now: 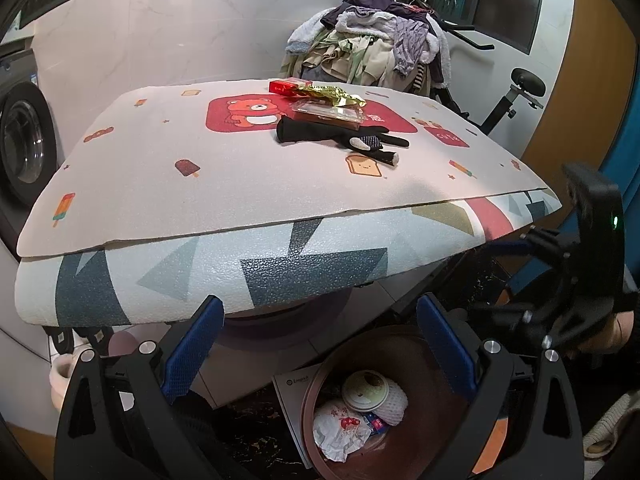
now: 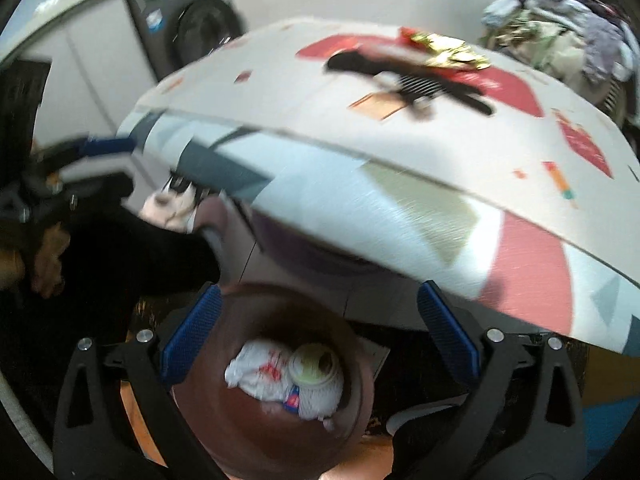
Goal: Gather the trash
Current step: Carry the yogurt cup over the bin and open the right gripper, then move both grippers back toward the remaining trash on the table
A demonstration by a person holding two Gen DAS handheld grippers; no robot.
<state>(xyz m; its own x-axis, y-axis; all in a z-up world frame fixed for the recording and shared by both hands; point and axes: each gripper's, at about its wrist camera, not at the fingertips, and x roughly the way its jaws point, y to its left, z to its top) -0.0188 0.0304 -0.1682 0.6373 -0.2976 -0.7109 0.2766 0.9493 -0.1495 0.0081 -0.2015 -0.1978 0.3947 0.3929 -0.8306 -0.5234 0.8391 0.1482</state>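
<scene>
A brown trash bin point(image 1: 404, 344) stands on the floor below the table's near edge, holding a crumpled white wrapper point(image 1: 340, 432), a paper cup point(image 1: 366, 390) and white foam netting point(image 1: 394, 404). It also shows in the right wrist view point(image 2: 348, 344). My left gripper point(image 1: 320, 344) is open and empty above the bin. My right gripper point(image 2: 320, 332) is open and empty above the bin, blurred. On the table mat point(image 1: 160, 168) lie a gold foil wrapper point(image 1: 332, 94), a red packet point(image 1: 285, 87), a clear plastic box point(image 1: 326, 114) and a black glove point(image 1: 340, 136).
A washing machine point(image 1: 24, 140) stands at the left. A heap of clothes point(image 1: 372, 44) sits behind the table, an exercise bike point(image 1: 516, 96) to its right. A white box point(image 1: 296, 388) lies beside the bin. Slippers point(image 1: 60, 372) are on the floor at left.
</scene>
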